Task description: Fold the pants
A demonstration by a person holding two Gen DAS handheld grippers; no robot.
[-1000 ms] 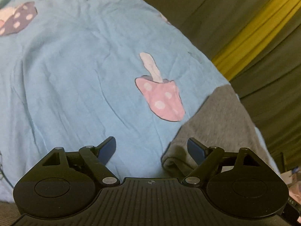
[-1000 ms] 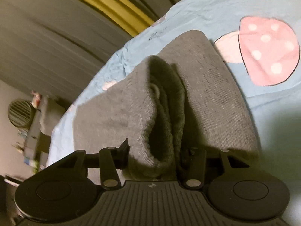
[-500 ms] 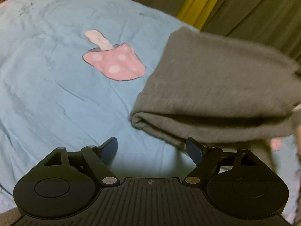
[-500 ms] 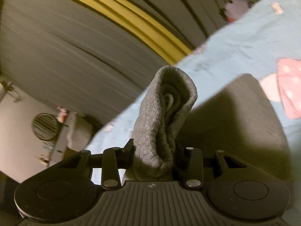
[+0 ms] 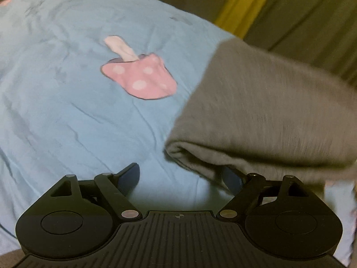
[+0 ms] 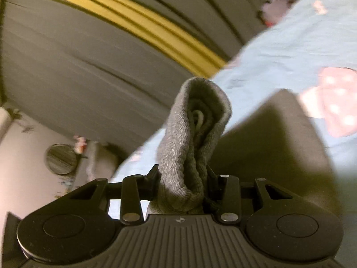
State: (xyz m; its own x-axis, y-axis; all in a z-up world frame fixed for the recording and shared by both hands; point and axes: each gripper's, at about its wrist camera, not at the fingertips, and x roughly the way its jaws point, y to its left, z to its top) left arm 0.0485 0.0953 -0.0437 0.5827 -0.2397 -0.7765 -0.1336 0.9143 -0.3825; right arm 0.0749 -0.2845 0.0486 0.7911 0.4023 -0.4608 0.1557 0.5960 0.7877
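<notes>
The blue mushroom-print bedsheet (image 5: 67,102) takes up most of both views, and it's what the folding is being done on, with dull curtains (image 6: 89,62) and a yellow stripe behind it. On it, off toward the curtain side, are the grey pants (image 5: 263,111), already doubled over into a thick pad; in the left view the near folded edge hangs raised off the sheet. That's because the right tongs (image 6: 181,185) are pinching a bunched, ribbed end of them (looks like the waistband, with a cord peeking out of the roll), and their jaws have just been closing on that wad, pads now pressed into it on both sides. My guess is the end is being lifted so it can be carried over for another fold. The left tongs (image 5: 180,178) are spread wide with nothing in them, just beside the folded edge, one finger tucked under the drooping cloth, probably waiting to catch or steady that side.
</notes>
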